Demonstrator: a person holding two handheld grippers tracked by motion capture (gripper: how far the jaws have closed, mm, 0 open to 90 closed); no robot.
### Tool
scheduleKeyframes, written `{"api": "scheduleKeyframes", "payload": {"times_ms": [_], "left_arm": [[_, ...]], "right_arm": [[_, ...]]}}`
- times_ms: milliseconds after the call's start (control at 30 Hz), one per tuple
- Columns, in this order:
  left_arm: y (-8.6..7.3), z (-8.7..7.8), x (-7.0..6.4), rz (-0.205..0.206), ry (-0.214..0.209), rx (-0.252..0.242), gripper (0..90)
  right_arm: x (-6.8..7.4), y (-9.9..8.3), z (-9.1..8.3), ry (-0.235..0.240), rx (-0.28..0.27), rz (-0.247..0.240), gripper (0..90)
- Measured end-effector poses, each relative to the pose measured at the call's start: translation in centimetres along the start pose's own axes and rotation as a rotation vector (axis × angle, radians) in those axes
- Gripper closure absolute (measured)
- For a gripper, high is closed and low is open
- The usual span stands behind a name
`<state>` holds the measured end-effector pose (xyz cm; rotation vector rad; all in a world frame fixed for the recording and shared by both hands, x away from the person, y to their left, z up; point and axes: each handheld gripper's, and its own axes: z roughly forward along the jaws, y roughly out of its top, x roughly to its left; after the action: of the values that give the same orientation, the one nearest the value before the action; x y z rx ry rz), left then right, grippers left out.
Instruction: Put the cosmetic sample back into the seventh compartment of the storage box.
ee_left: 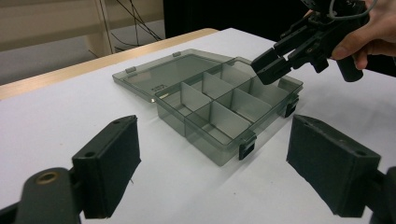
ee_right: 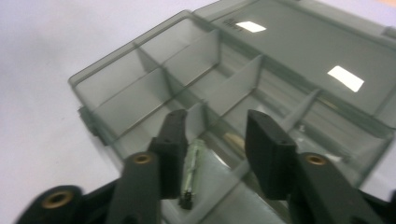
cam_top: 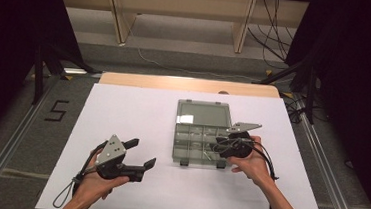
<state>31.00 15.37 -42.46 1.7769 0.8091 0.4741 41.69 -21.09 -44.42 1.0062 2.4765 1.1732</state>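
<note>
One small slender metal piece (ee_right: 190,173) lies in a near-right compartment of the smoky grey clear plastic organiser box (cam_top: 190,145), whose lid lies open flat on the far side. Its long axis runs roughly along the right gripper (ee_right: 215,135), whose parted jaws straddle it. Well apart at the near left, the left gripper (cam_top: 142,154) hangs wide open, holding nothing.

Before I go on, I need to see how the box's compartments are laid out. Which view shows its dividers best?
The left gripper view: the whole open compartment box sits unobstructed, every divider visible. The high view shows it small, partly covered by the right hand-held gripper. The right gripper view shows it close, cropped and blurred.
</note>
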Motion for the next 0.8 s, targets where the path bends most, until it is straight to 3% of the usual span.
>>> {"api": "scheduleKeyframes", "payload": {"times_ms": [233,433,800], "left_arm": [[-0.1,0.7,-0.3,0.001,-0.014,0.018,16.5],[-0.2,1.5,-0.6,-0.016,-0.034,0.029,16.6],[0.0,2.7,-0.8,-0.004,-0.019,0.057,16.8]], "right_arm": [[-0.4,0.3,-0.8,-0.014,-0.040,0.019,39.5],[-0.2,0.6,-1.2,0.000,-0.057,0.005,34.2],[-1.0,0.6,-1.6,0.009,-0.073,0.018,30.0]]}}
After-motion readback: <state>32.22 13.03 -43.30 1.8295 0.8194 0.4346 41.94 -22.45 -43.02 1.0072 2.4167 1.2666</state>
